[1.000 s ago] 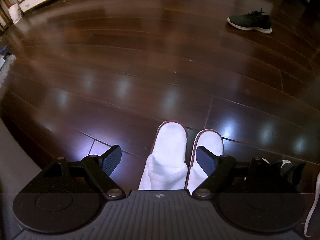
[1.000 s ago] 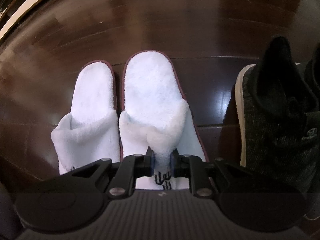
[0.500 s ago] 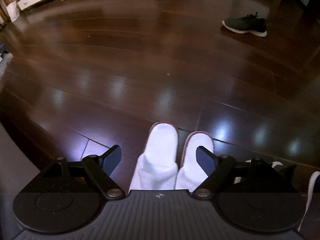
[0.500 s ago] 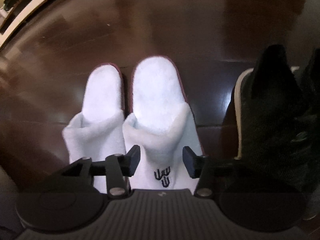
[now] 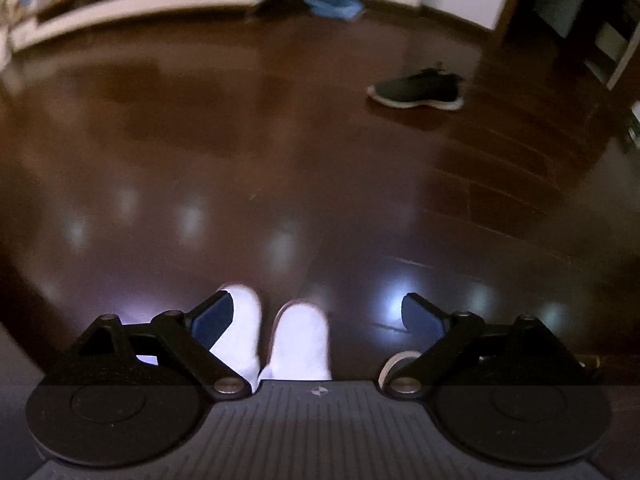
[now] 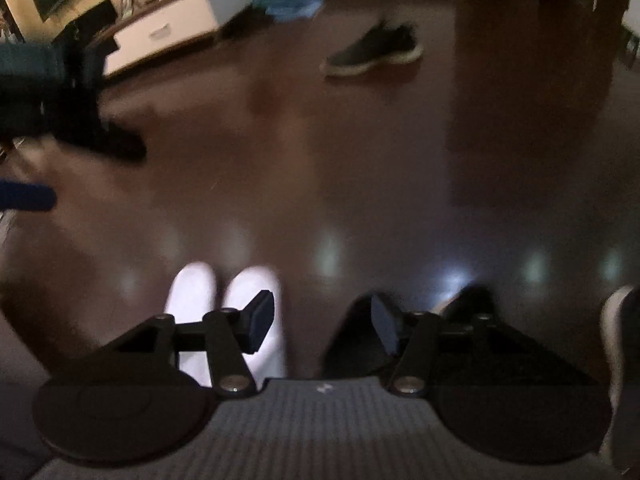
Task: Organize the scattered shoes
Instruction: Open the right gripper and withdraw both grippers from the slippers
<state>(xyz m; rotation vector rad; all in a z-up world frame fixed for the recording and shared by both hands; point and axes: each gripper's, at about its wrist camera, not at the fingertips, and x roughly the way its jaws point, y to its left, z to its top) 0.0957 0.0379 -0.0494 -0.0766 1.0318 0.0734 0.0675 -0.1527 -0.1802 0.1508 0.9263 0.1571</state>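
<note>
Both tools (image 5: 318, 316) (image 6: 322, 318) spread empty above paired white slippers (image 5: 276, 336); black sneaker (image 5: 416, 89) far across bare floor (image 5: 280, 160)

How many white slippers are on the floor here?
2. The left slipper and the right slipper lie side by side on the dark wooden floor, just ahead of both open grippers. Their back halves are hidden; no other white slippers show.

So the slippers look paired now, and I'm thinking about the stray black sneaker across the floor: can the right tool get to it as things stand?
Probably yes. The right tool is open and empty, and only bare floor lies between it and the black sneaker, though the person must walk over.
</note>
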